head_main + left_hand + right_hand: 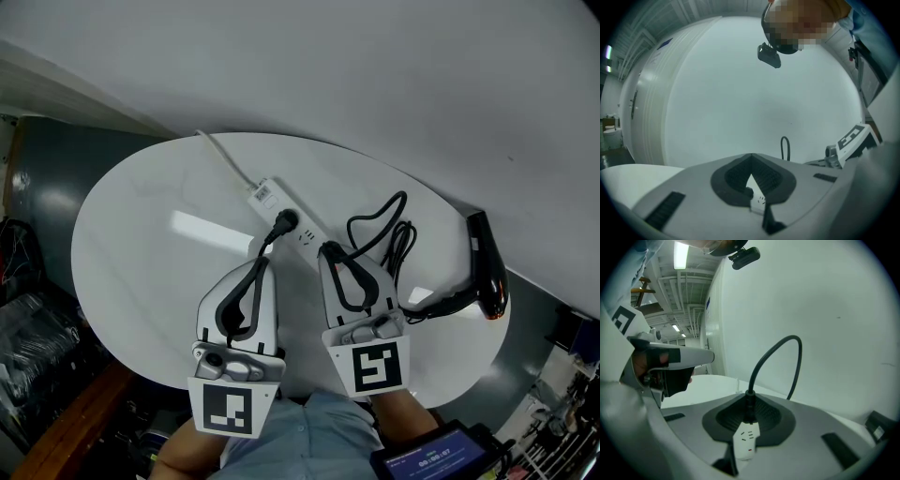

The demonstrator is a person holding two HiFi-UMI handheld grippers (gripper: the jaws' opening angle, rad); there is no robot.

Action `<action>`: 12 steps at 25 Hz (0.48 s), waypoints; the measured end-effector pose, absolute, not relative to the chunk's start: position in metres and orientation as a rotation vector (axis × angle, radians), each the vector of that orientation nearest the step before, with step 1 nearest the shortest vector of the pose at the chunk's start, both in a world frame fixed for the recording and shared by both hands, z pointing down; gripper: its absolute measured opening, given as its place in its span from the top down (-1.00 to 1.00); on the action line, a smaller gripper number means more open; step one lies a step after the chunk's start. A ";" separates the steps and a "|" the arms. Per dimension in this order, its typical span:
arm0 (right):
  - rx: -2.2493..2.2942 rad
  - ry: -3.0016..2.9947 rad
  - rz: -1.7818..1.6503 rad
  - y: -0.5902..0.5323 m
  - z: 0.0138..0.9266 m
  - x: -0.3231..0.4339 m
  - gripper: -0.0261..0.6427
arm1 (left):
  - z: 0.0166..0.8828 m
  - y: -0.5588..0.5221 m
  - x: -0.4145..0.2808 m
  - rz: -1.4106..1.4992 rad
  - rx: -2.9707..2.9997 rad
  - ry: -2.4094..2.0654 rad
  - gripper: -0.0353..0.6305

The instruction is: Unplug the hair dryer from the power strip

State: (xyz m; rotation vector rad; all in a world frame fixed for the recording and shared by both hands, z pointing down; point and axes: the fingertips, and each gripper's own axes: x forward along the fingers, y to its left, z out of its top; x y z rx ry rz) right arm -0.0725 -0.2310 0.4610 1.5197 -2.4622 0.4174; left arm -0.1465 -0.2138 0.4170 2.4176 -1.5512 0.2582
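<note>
Closest to me are the two claws, both down at the power strip (265, 195), which lies diagonally across the round bench (141, 244). At the strip's free end the right claw (330, 251) is clamped narrow on the plug (749, 409) of the hair dryer (487, 267). The black cord (756, 371) arcs up out of the pads, and the strip's white socket face shows right under them. Can't tell from here whether the pins are out of the strip yet. On my side of the strip's middle the left claw (263, 259) is closed tip to tip, just short of a second black plug (285, 222) seated in the strip. I see nothing gripped in it, and can't tell if it actually bears on the strip. As for the hair dryer, it lies well away from the strip, past the free end at the bench rim, with the cord looped between the two. Step in hand, as I read it, is the pull. To do it well, grip the plug body, not the cord, and draw straight away from the socket face with no twisting, so the pins don't bind. I'd pin the strip flat near that socket with the left claw, else the light strip likely rides up with the plug. Don't knock the second black plug. No containers in view; the nearest thing is the strip's sockets, one filled by that second plug.
</note>
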 end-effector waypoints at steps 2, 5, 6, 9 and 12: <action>1.529 -2.466 0.408 -0.230 0.454 -0.070 0.78 | 0.414 -0.212 -0.145 0.254 2.424 -1.550 0.90; 1.539 -2.468 0.387 -0.226 0.445 -0.066 0.78 | 0.406 -0.209 -0.142 0.238 2.439 -1.551 0.90; 1.544 -2.467 0.379 -0.224 0.442 -0.064 0.78 | 0.403 -0.207 -0.141 0.232 2.446 -1.551 0.90; 1.567 -2.460 0.350 -0.217 0.433 -0.057 0.78 | 0.393 -0.201 -0.135 0.217 2.473 -1.544 0.90; 1.597 -2.449 0.314 -0.206 0.427 -0.046 0.78 | 0.385 -0.192 -0.129 0.206 2.498 -1.538 0.90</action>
